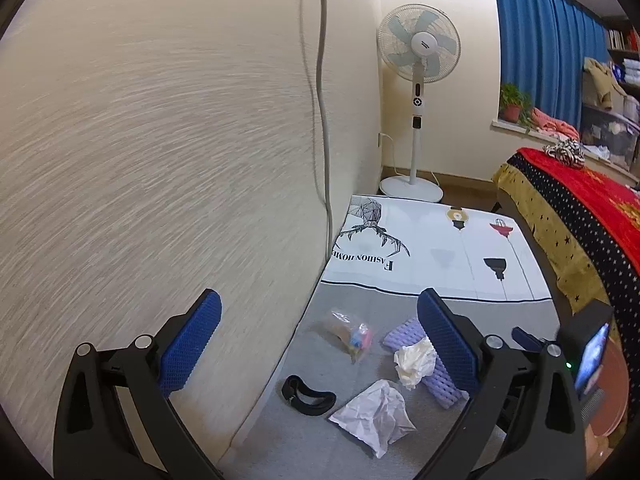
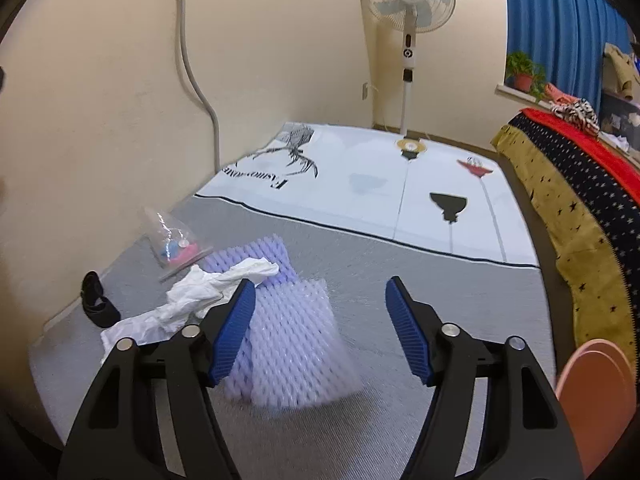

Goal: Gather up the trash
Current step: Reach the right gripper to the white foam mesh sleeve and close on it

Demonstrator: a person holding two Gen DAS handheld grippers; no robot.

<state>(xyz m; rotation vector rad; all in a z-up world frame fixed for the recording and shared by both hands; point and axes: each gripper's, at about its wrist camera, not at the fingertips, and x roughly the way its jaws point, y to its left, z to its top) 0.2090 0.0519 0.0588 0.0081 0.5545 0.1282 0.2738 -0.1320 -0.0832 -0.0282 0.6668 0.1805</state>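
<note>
Trash lies on the grey floor mat (image 2: 400,280). Purple foam netting (image 2: 288,336) sits just ahead of my open, empty right gripper (image 2: 320,292), by its left finger. A crumpled white tissue (image 2: 224,280) lies across the netting's left side. A clear plastic bag with pink and blue bits (image 2: 176,246) lies near the wall. In the left wrist view I see the bag (image 1: 352,334), the tissue (image 1: 414,362), the netting (image 1: 404,334) and a crumpled white paper (image 1: 376,412). My left gripper (image 1: 316,320) is open and empty above them, close to the wall.
A black strap (image 1: 306,394) lies by the wall. A white printed mat (image 2: 380,184) lies beyond, a standing fan (image 2: 408,40) behind it. A bed with a starred cover (image 2: 580,200) runs along the right. A pink bin (image 2: 592,396) is at lower right.
</note>
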